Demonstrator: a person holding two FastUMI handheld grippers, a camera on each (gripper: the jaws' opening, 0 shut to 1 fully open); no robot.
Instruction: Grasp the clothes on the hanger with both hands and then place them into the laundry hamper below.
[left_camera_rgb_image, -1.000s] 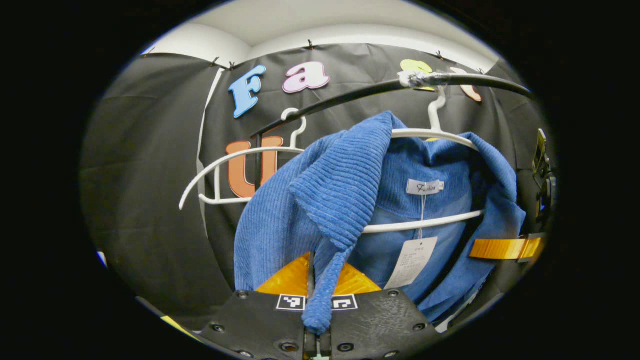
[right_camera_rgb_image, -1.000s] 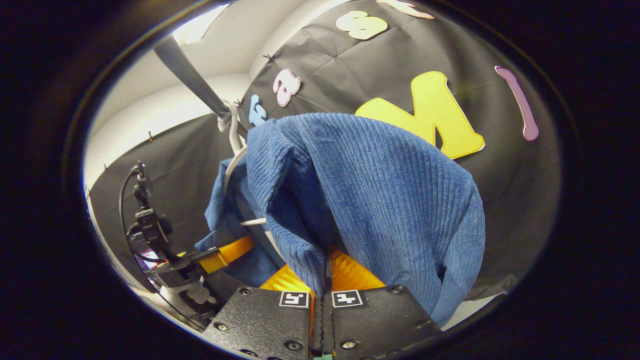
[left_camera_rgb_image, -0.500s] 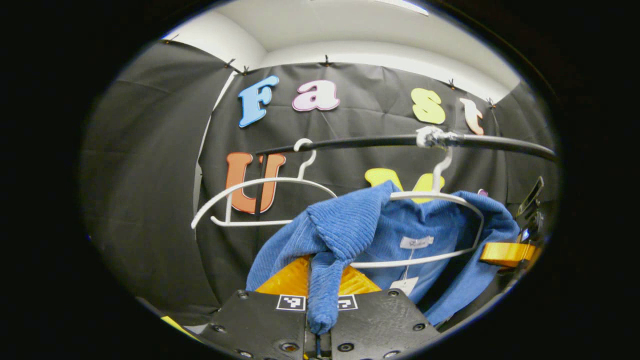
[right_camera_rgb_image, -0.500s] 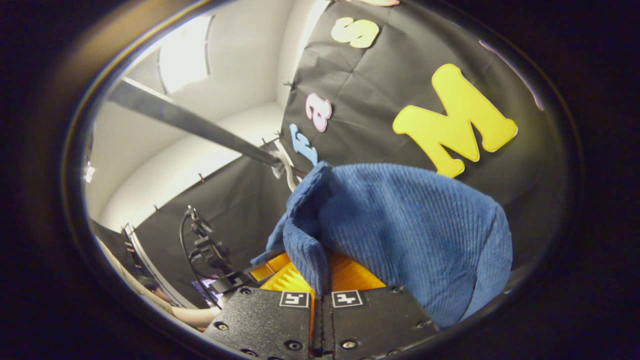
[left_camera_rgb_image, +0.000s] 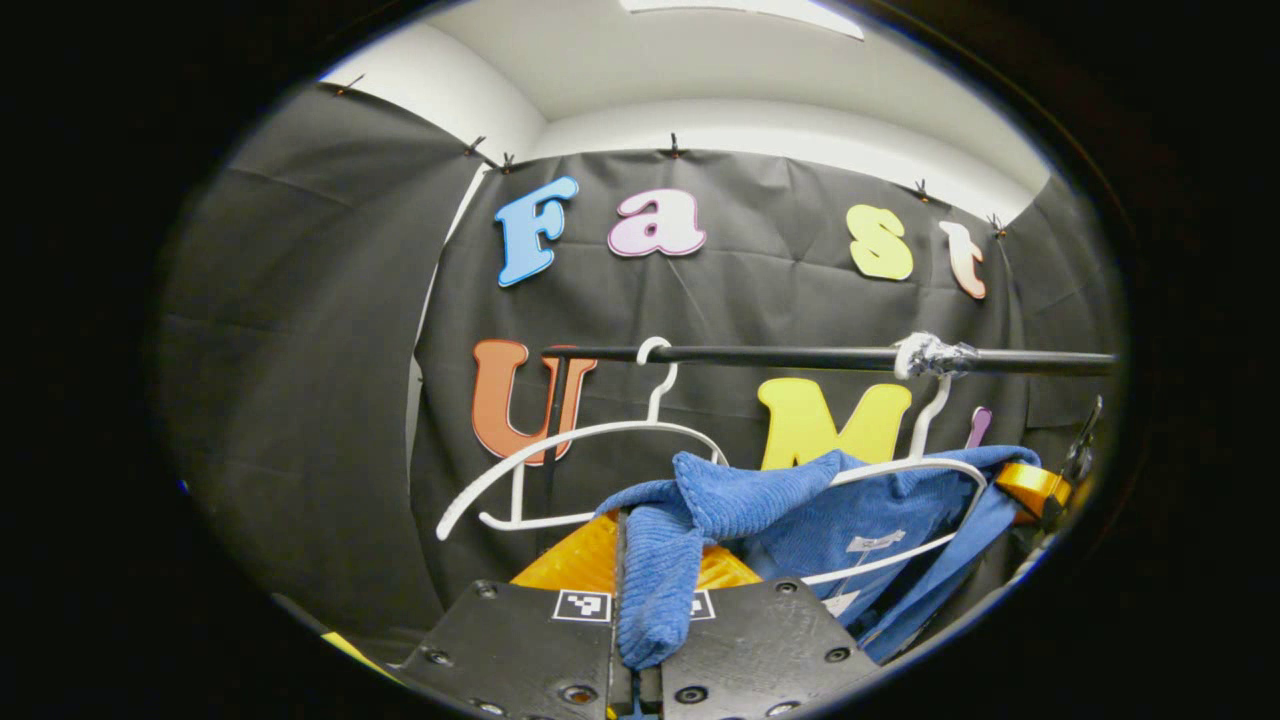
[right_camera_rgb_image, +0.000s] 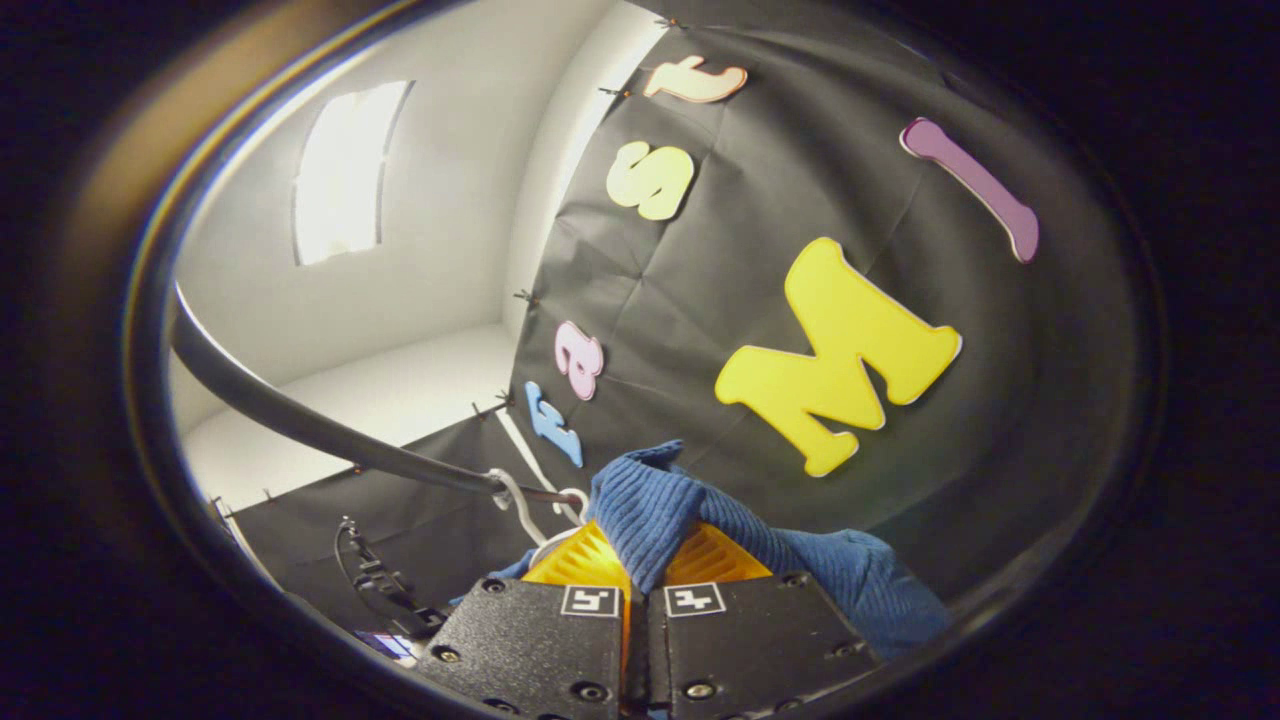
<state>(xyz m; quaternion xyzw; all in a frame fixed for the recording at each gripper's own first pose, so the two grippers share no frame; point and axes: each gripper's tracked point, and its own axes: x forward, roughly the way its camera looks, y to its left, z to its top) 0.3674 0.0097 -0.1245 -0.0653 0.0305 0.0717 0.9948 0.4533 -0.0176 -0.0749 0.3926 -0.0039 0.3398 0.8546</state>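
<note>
Both grippers, left (left_camera_rgb_image: 632, 560) and right (right_camera_rgb_image: 640, 570), were clamped on folds of the blue garment (left_camera_rgb_image: 860, 510), which hung draped over a white hanger (left_camera_rgb_image: 940, 470) beneath the black rail (left_camera_rgb_image: 780, 356).

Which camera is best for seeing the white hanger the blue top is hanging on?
The left gripper view. There the white hanger shows with its hook over the black rail and the blue top draped on it. The right gripper view gives just a small bit of white hanger hook at the rail, behind the bunched cloth.
</note>
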